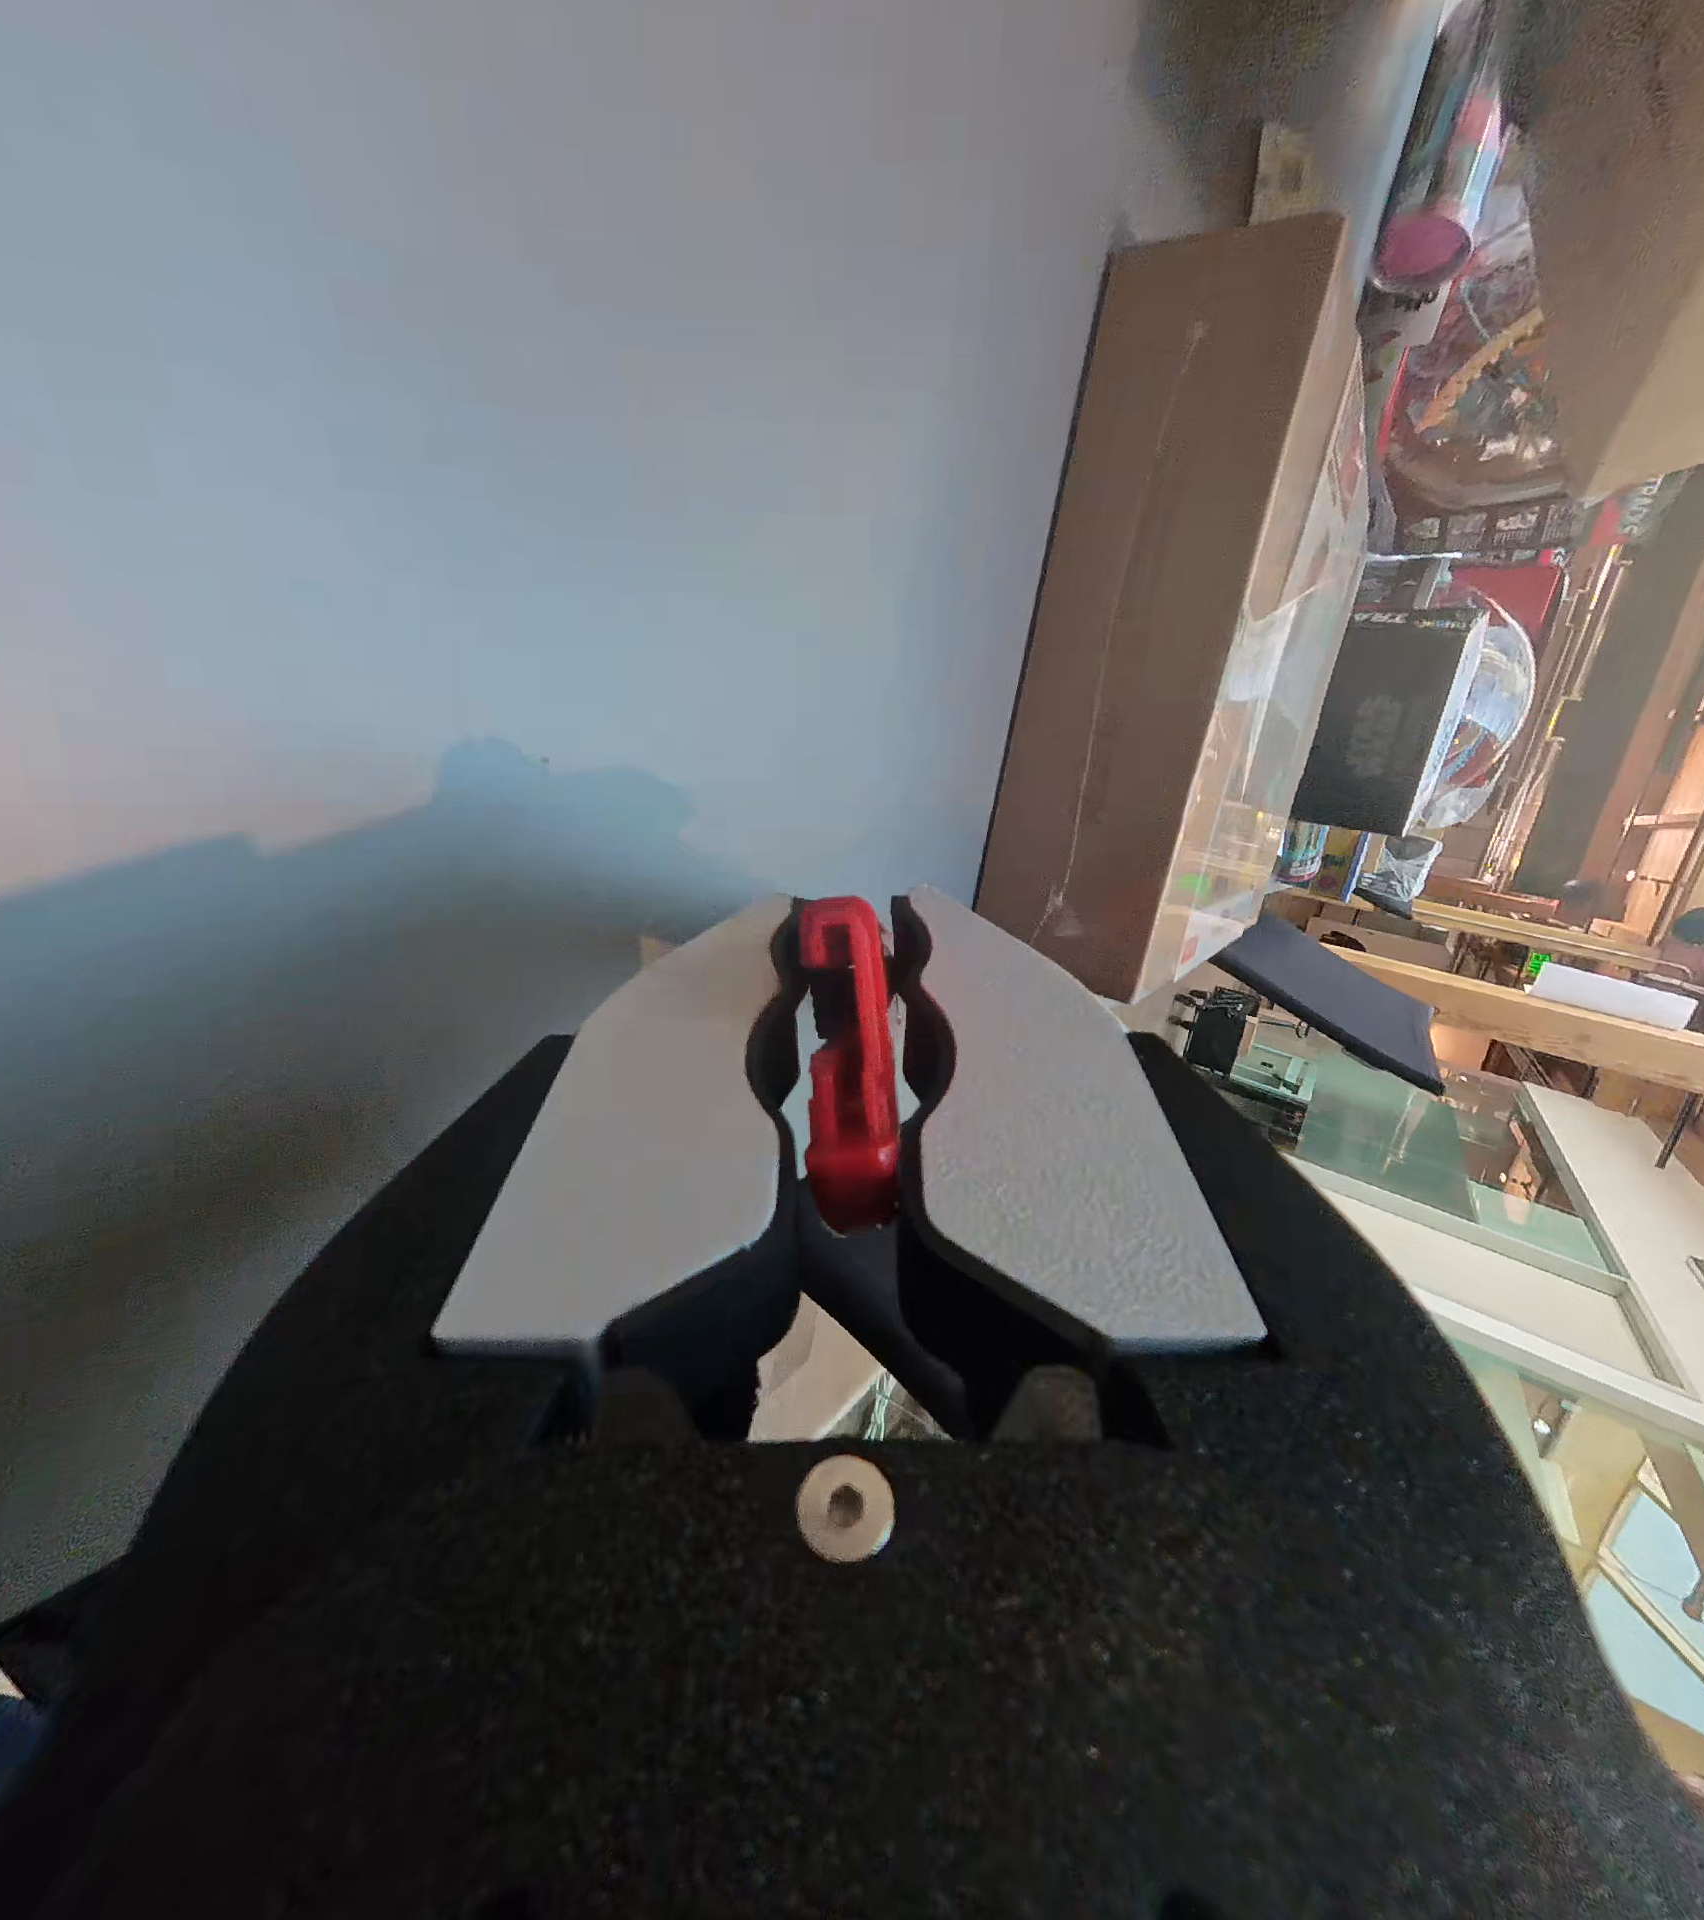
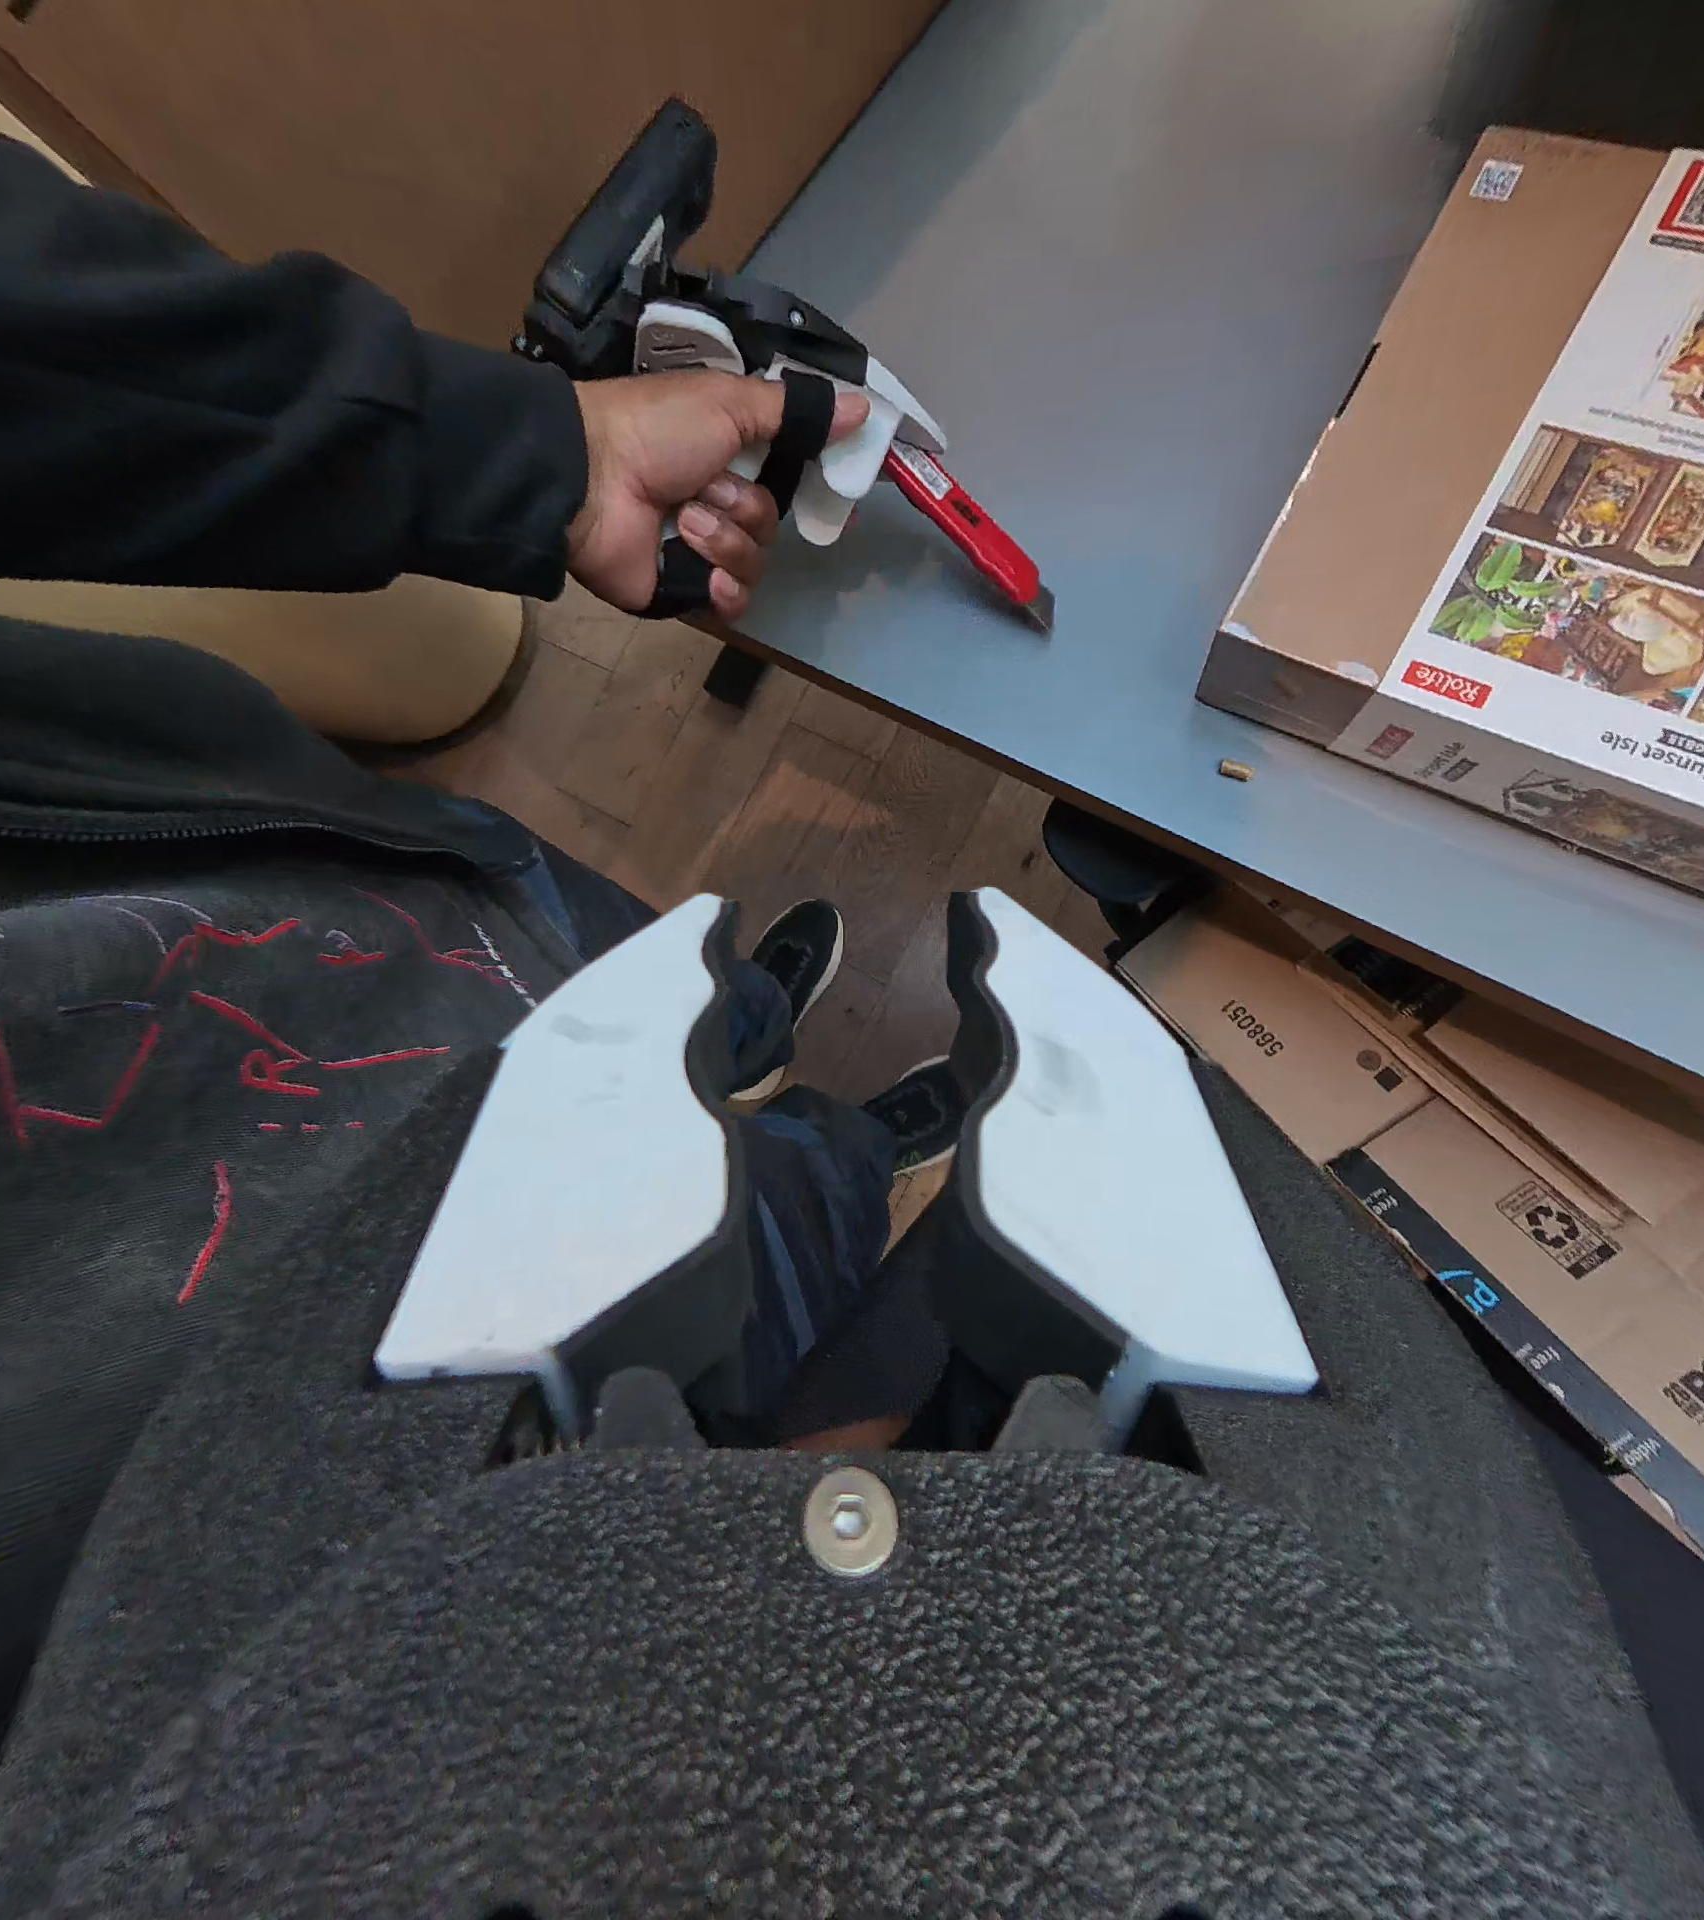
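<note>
Left gripper (image 1: 843, 1039) is clamped on a red utility knife (image 1: 850, 1081), handle pinched lengthwise between the jaws so the tool runs out along the gripper's axis. In the right wrist view the same cutter (image 2: 967, 525) sticks out past the fingers with its blade tip touching or just above the grey counter (image 2: 1087, 343); can't tell which. Gripping it well back likely leaves the blade end clear to work. The person's left hand (image 2: 682, 468) wraps the left gripper's handle, strapped in, black sleeve (image 2: 204, 416) reaching in from the left, tool angled down and forward toward the counter. A printed cardboard box (image 2: 1554, 499) lies flat on the counter, right of the blade and well apart from it; in the left view the box (image 1: 1170, 582) stands edge-on because that camera is rolled sideways. Right gripper (image 2: 848, 997) has its jaws partly open and holds nothing; it hangs off the counter, pointed down at the person's shoes (image 2: 801, 961) and the wooden floor (image 2: 754, 769). Flattened cartons (image 2: 1450, 1122) lie under the counter.
</note>
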`<state>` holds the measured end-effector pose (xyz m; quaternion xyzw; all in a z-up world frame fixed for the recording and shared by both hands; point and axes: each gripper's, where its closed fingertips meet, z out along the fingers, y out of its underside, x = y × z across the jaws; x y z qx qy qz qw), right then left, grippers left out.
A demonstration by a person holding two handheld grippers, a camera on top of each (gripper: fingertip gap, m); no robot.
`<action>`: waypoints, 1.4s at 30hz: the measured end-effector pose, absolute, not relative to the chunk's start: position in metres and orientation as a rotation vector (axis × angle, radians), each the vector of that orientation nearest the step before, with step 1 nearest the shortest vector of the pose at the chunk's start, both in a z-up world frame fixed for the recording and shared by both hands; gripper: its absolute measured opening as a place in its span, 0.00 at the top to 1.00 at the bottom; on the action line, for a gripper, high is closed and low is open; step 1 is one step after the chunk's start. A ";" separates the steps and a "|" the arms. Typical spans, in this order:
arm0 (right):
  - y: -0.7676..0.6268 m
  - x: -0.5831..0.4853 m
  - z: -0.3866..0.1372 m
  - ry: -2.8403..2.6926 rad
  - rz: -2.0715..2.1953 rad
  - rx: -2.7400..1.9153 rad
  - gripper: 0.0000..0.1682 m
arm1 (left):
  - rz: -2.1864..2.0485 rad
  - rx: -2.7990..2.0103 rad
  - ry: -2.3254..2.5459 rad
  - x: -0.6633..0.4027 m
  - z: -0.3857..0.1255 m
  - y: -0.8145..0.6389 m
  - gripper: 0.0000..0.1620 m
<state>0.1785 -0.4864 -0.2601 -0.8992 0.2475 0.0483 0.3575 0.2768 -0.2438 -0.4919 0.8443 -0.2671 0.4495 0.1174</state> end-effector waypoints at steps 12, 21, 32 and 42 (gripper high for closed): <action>-0.489 0.192 -0.272 0.633 0.123 -2.397 0.77 | 1.238 2.612 -0.846 0.271 -0.522 -0.207 0.79; -0.507 0.208 -0.284 0.622 0.138 -2.406 0.76 | 1.067 2.740 -1.157 0.249 -0.508 -0.184 0.49; -0.558 0.259 -0.306 0.819 0.133 -2.328 0.74 | 1.191 2.337 -1.393 0.278 -0.455 -0.303 0.49; -0.576 0.260 -0.293 0.852 0.022 -2.286 0.73 | 1.087 2.284 -1.397 0.401 -0.486 -0.357 0.55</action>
